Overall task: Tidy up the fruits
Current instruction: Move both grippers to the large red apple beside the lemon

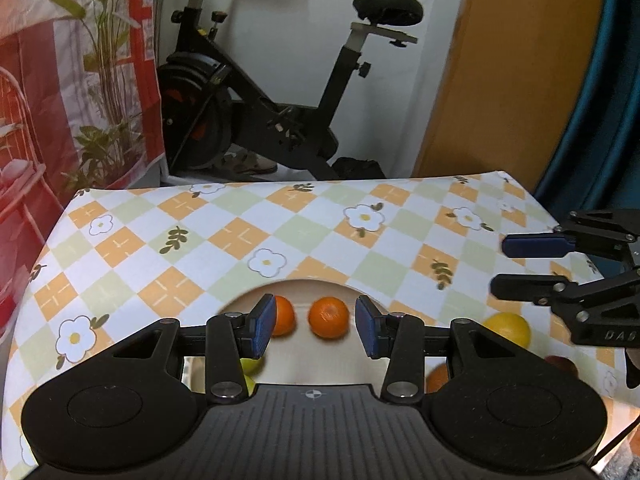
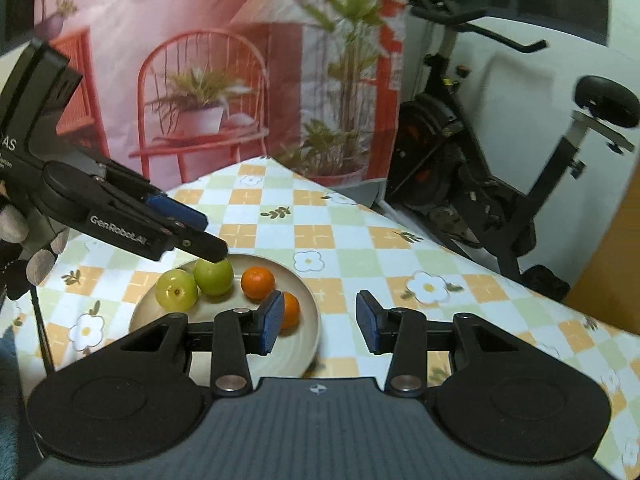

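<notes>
Checked bench [image 2: 312, 236] under both claws. Cream plate [image 2: 308, 344] below left claw [image 1: 316, 328], pads apart, empty. Right claw [image 2: 318, 322] apart, empty. Two green apples [image 2: 176, 290], two oranges [image 2: 258, 282] on plate; lemon [image 1: 508, 328] right of left claw.

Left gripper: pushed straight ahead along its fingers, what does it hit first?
Most likely the right-hand orange on the beige plate, which sits between the open fingers of the left gripper. The depth is unclear, so it might meet the plate itself first.
</notes>
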Motion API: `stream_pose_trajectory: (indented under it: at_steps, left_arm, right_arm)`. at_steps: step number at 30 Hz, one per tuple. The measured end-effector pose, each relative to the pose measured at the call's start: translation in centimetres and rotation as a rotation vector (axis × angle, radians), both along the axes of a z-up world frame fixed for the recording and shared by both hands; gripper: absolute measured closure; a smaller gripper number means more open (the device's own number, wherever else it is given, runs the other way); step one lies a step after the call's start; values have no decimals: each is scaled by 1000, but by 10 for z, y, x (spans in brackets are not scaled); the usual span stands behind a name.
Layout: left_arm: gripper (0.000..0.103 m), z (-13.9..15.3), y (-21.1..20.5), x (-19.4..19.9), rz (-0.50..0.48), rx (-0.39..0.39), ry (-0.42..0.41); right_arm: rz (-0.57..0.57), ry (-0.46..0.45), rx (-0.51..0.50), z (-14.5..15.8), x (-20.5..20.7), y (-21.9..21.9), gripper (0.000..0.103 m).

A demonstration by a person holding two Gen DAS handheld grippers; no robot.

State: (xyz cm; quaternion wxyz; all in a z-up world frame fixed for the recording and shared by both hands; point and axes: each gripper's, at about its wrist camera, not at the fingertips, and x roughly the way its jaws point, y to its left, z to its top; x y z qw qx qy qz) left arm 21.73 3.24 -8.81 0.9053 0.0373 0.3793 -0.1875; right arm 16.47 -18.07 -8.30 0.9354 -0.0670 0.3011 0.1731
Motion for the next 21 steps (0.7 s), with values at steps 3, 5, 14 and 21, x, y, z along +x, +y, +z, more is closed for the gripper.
stream_pose_trajectory:
  at_steps: [3, 5, 14, 21]
  left_arm:
    - [57, 2, -5, -9, -14, -8, -6]
    - [57, 3, -11, -14, -27, -14, -11]
    - [57, -5, -54, -41, -124, -31, -17]
    - [57, -20, -89, -56, -206, -24, 16]
  right_arm:
    - [-32, -6, 35, 2, -21, -19, 60]
    - [-58, -5, 51, 2, -34, -31, 60]
    - [-121, 48, 59, -14, -86, -69, 51]
    - [-157, 143, 102, -43, -106, -88, 47]
